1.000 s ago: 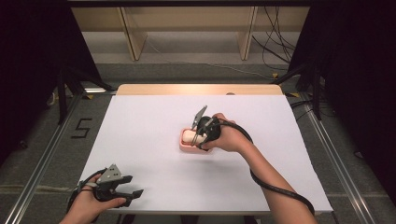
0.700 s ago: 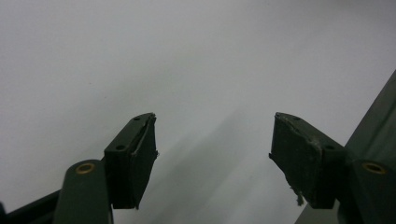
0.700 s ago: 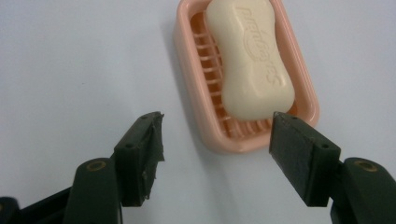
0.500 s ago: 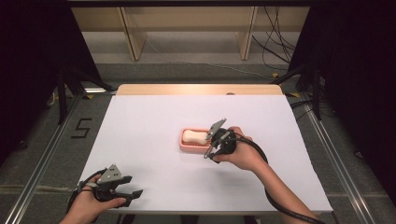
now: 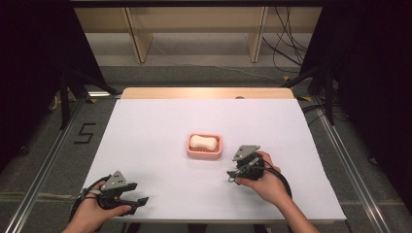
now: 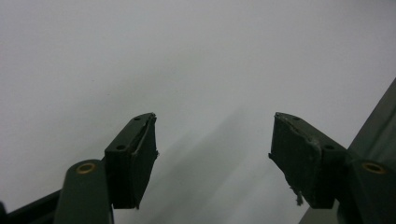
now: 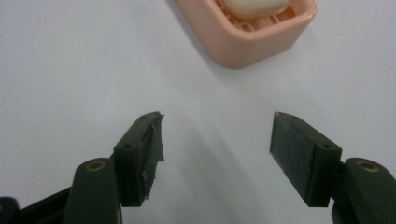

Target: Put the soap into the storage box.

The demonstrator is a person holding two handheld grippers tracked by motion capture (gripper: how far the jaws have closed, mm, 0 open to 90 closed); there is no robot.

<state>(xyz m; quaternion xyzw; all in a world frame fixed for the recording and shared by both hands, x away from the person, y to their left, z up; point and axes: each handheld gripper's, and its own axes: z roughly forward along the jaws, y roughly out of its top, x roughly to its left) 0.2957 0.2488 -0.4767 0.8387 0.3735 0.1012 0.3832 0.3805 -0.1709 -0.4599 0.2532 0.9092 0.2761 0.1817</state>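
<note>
From above, the pink soap dish [image 5: 204, 146] sits near the middle of the white table [image 5: 155, 126], with the pale bar of soap [image 5: 203, 141] lying inside it. Your right gripper [image 5: 232, 176] rests low over the table, just beside the dish on its near right and apart from it. Your left gripper [image 5: 138, 200] sits at the near left edge of the table, well away from the dish, and your hand [image 5: 90, 213] wraps its handle.

In the left gripper view, your left gripper [image 6: 212, 140] has its jaws spread wide with nothing between them. Bare white table [image 6: 187, 56] lies under them, and a dark edge cuts in at the right.

In the right gripper view, your right gripper [image 7: 217, 140] also has its jaws released and spread, gripping nothing. The soap dish [image 7: 252, 35] lies ahead of the jaws, slightly to the right, clear of both tips. The soap [image 7: 254, 7] rests on the slatted floor of the dish, partly cut off by the top of the view.
</note>
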